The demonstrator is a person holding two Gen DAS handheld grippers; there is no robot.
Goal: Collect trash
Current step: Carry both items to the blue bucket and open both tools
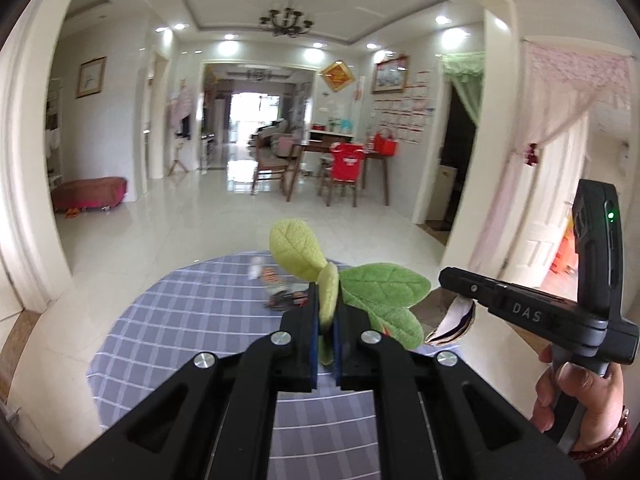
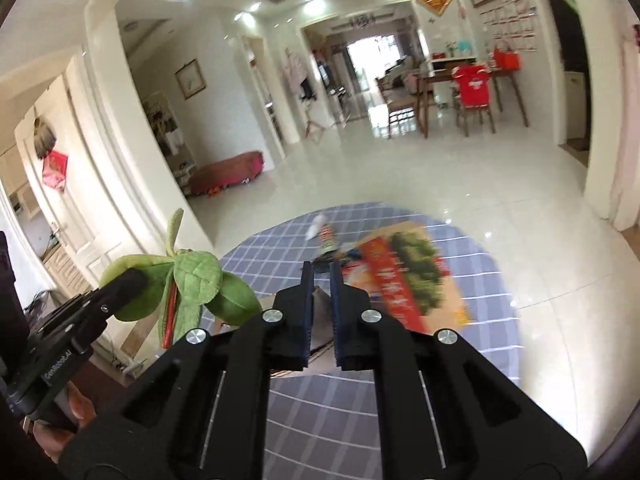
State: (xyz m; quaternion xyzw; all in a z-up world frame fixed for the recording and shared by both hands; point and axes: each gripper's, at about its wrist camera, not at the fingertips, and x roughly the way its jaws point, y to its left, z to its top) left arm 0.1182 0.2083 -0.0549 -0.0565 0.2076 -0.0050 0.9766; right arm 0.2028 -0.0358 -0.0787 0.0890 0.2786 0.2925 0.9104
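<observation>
My left gripper (image 1: 327, 312) is shut on a green plush leaf toy (image 1: 380, 292) and holds it above a round table with a blue checked cloth (image 1: 180, 320). The toy also shows at the left of the right wrist view (image 2: 200, 276). My right gripper (image 2: 320, 280) is shut on a flat printed cardboard piece (image 2: 404, 276) with red and green print, held over the table. In the left wrist view the right gripper (image 1: 460, 288) sits at the right with the cardboard's edge (image 1: 452, 320) below it. Small wrappers (image 1: 276, 280) lie at the table's far side.
Beyond the table is a shiny white tiled floor (image 1: 180, 224). A wooden dining table with chairs (image 1: 340, 168) stands at the back. A pink floor cushion (image 1: 90, 194) lies by the left wall. Doorways with curtains open at the right.
</observation>
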